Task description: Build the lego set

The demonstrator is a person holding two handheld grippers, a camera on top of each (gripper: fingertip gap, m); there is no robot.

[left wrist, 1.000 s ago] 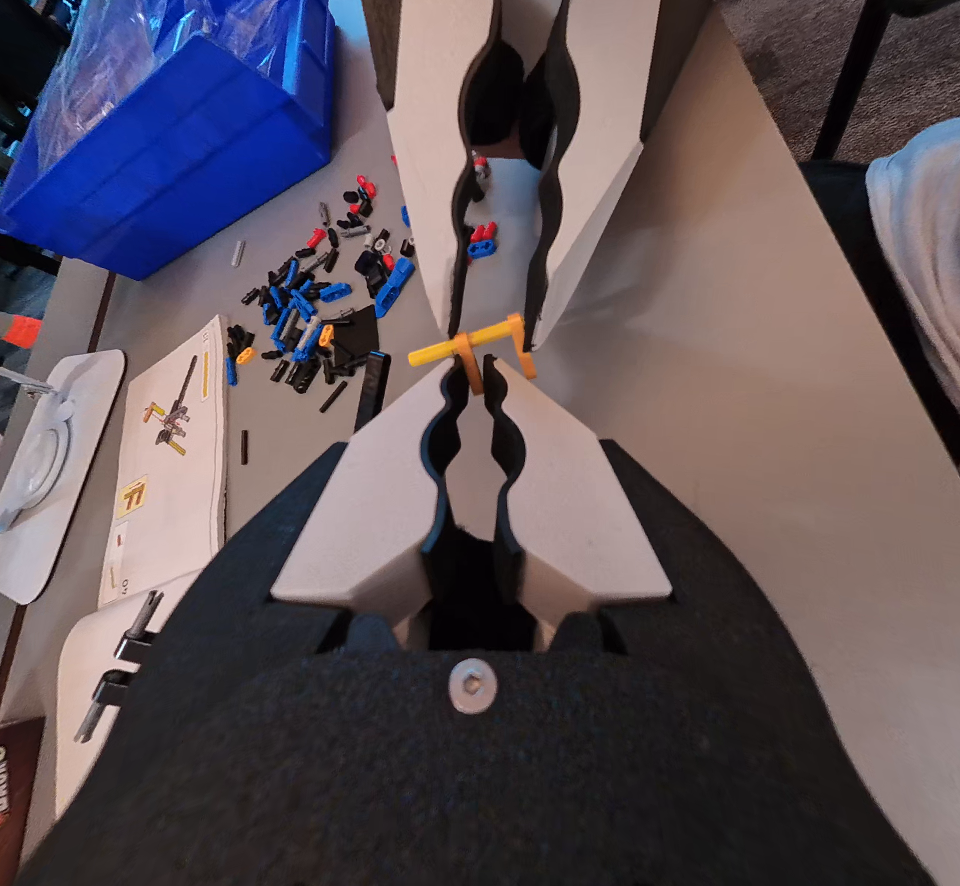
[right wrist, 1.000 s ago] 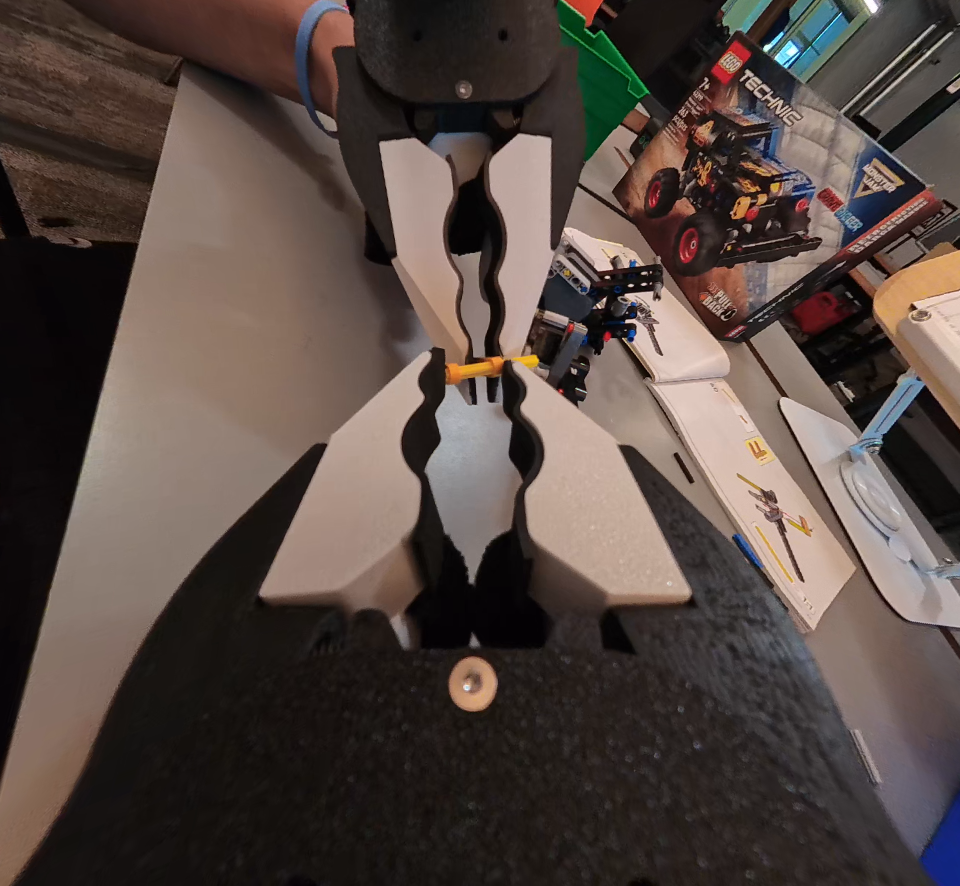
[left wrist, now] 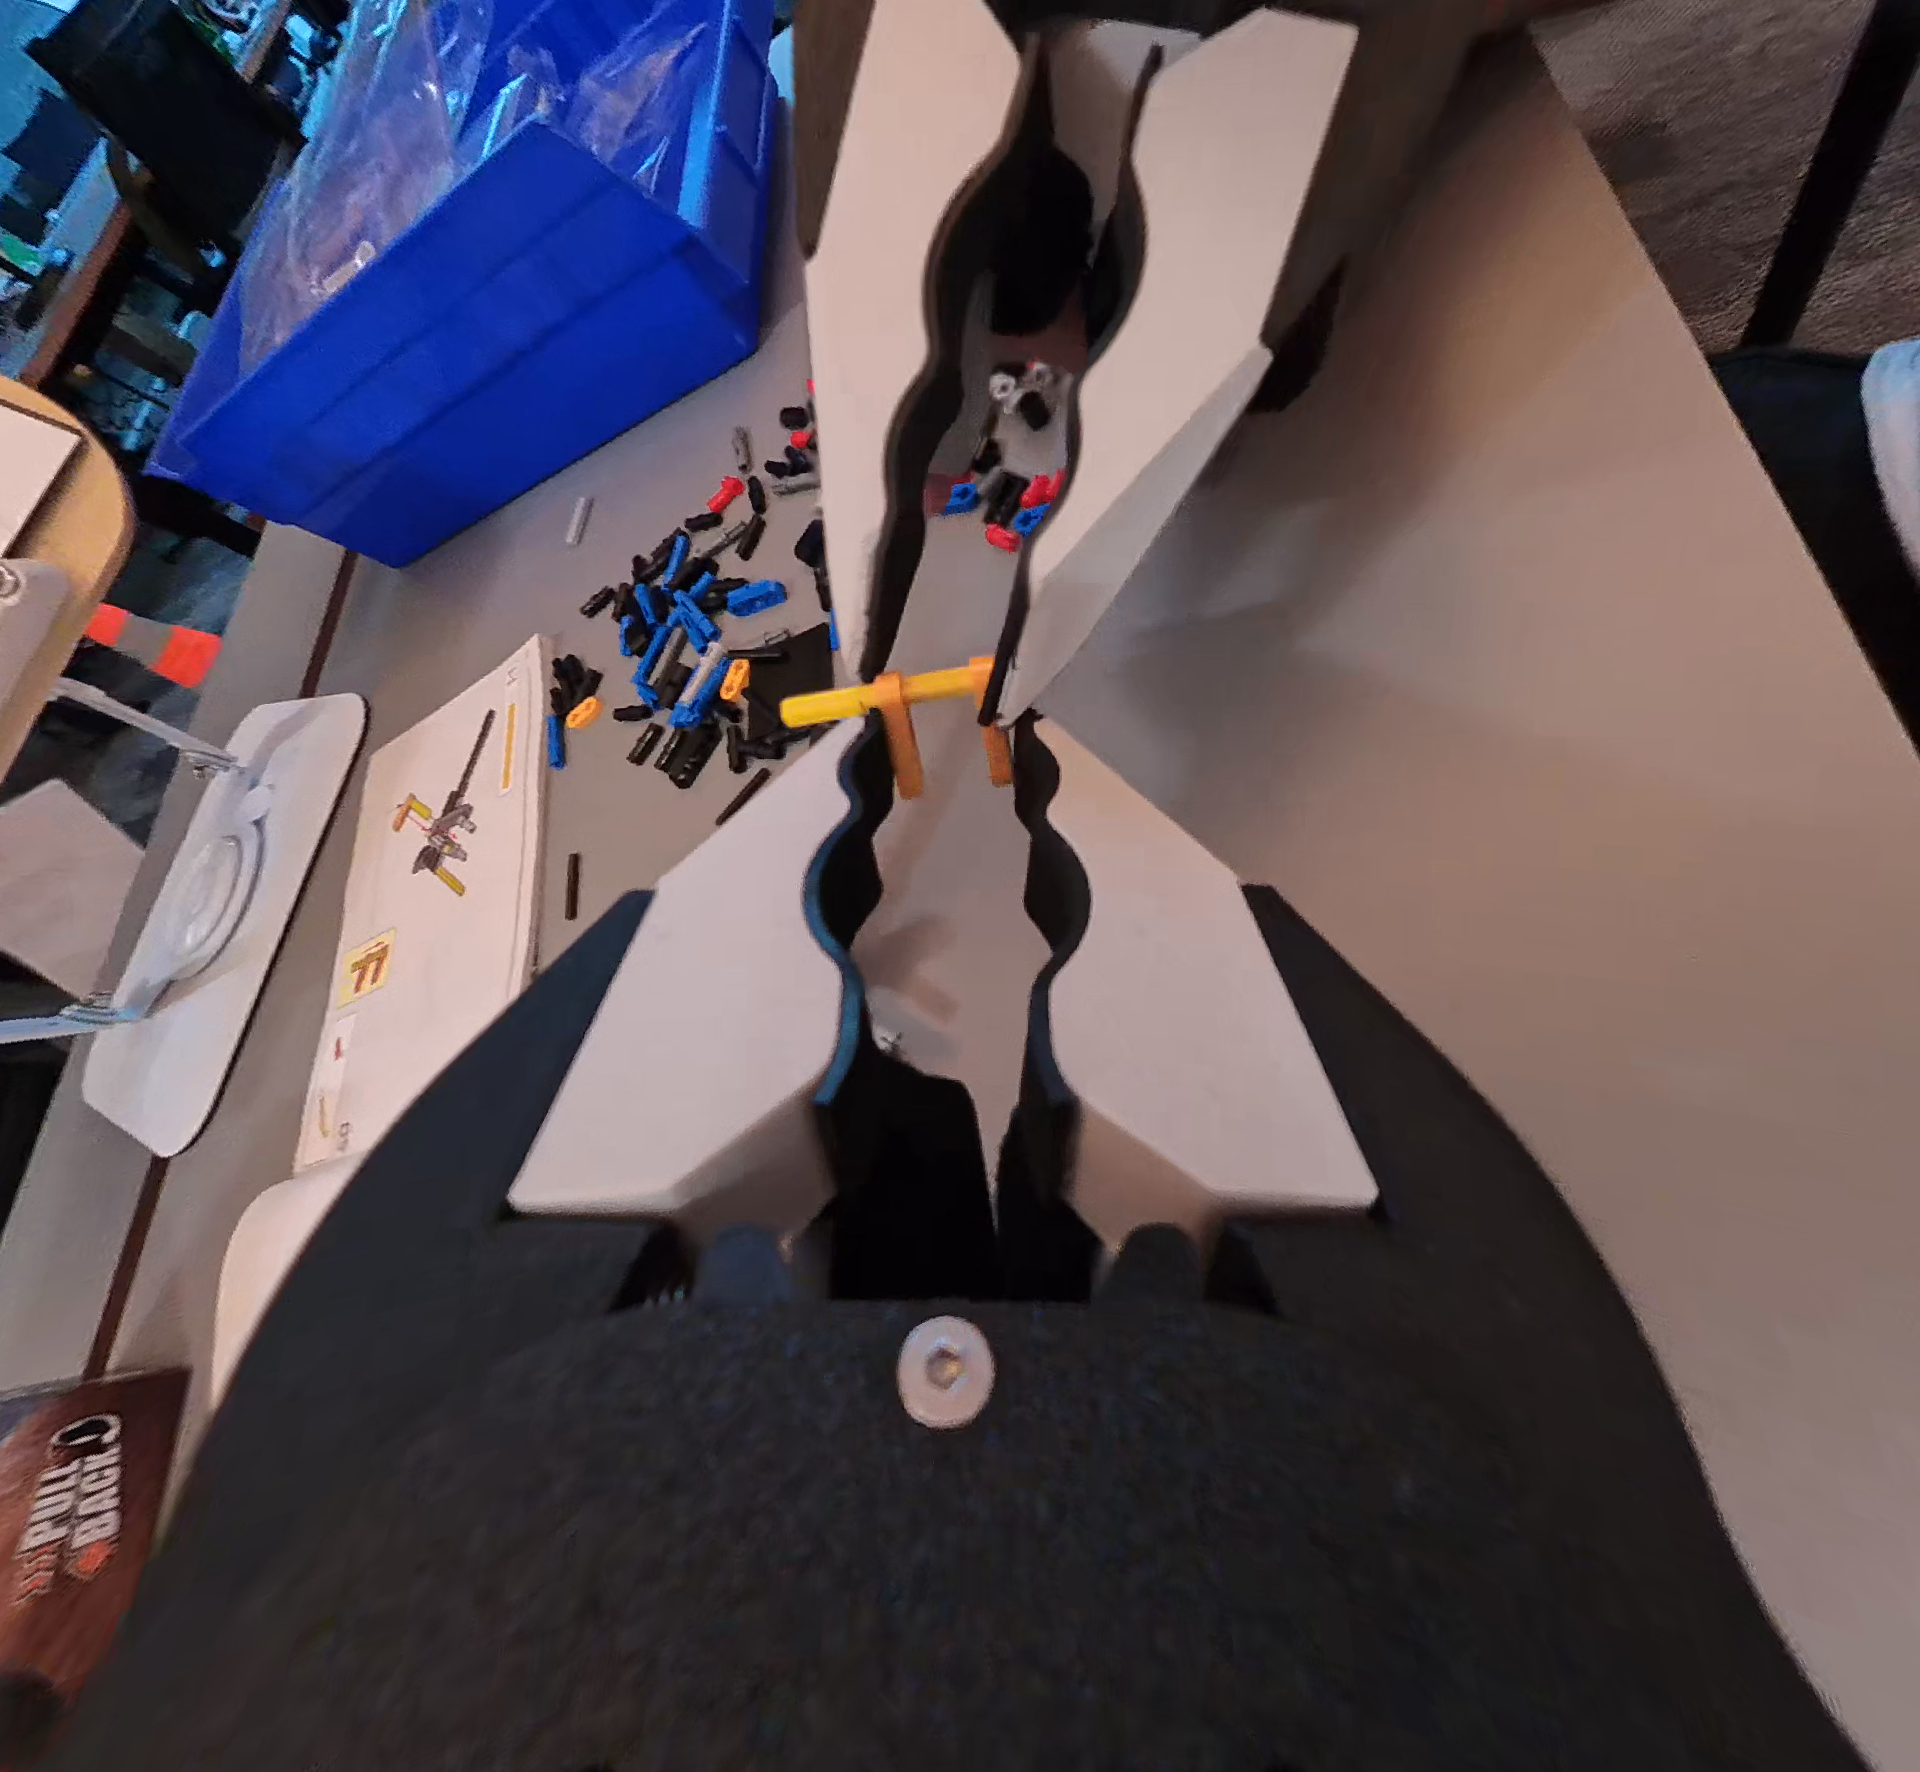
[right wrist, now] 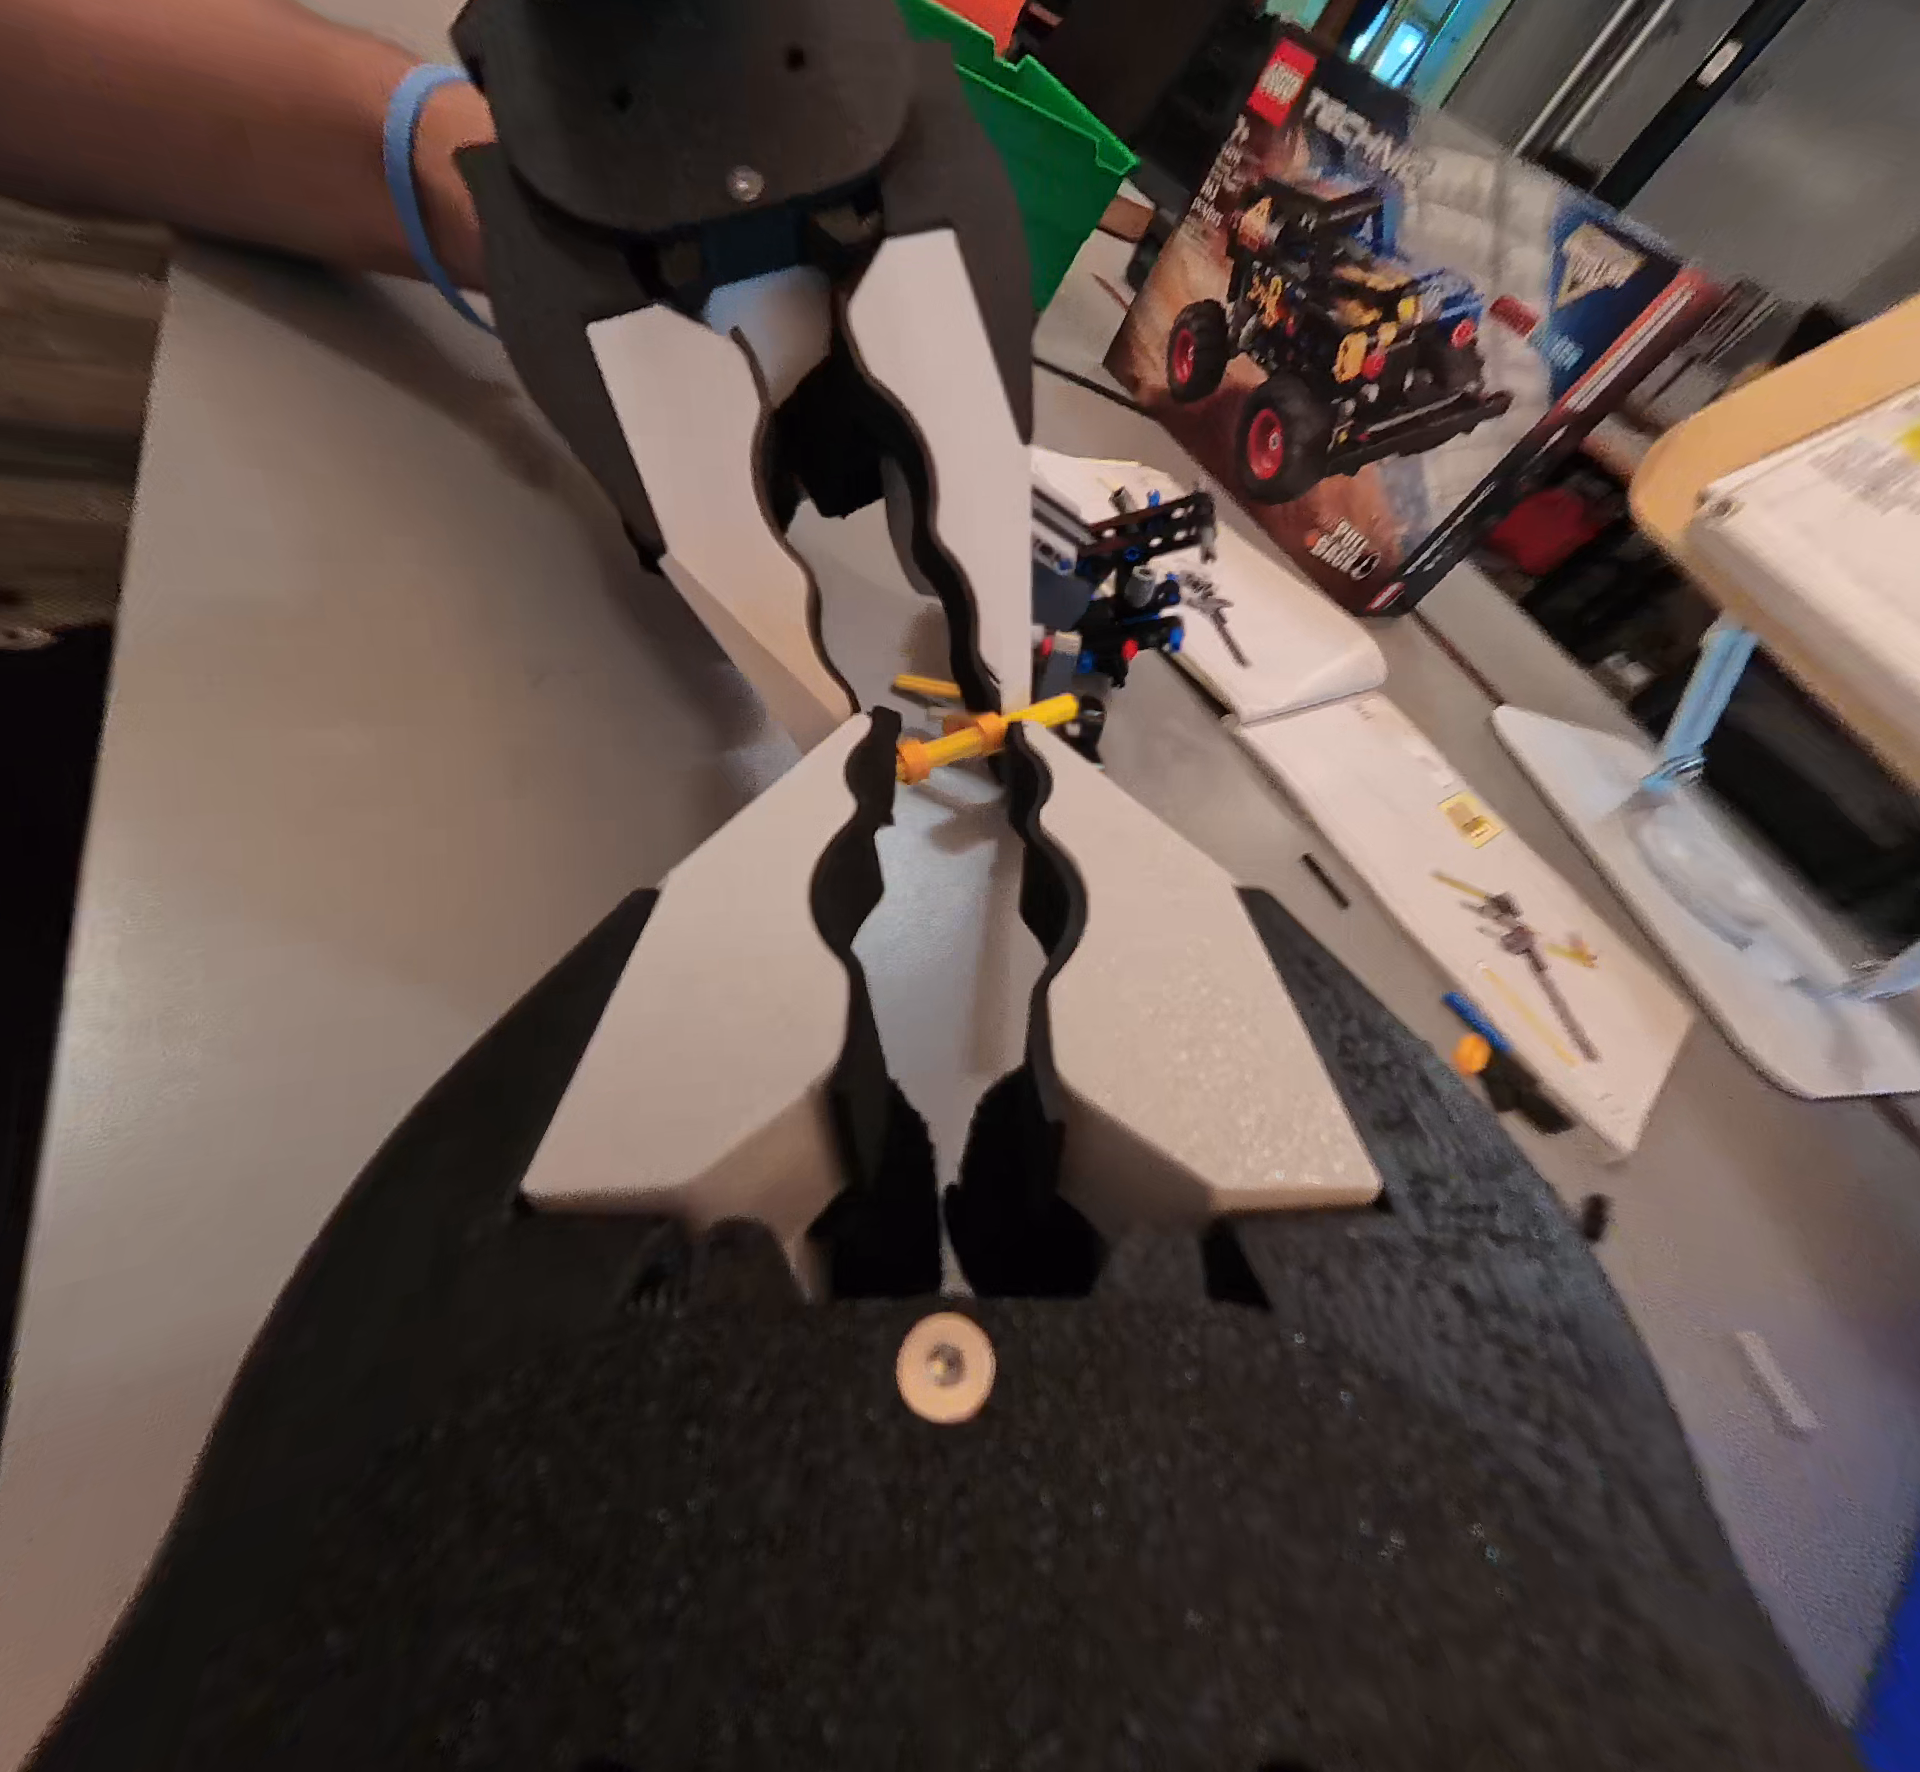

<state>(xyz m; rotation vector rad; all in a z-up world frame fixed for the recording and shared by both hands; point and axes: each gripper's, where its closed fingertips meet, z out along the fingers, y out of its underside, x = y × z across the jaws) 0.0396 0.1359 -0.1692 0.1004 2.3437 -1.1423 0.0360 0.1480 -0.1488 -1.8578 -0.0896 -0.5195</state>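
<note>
We find the left gripper (left wrist: 940,756) tip to tip with the right gripper (right wrist: 940,735), which enters from 12 o'clock. Left fingers released beside the yellow rod (left wrist: 883,694); whether the right grasps it, we cannot tell.

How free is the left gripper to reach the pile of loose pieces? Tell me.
Probably free: the left gripper looks open and the pile lies uncovered just left of it. It must first back off the yellow rod.
</note>
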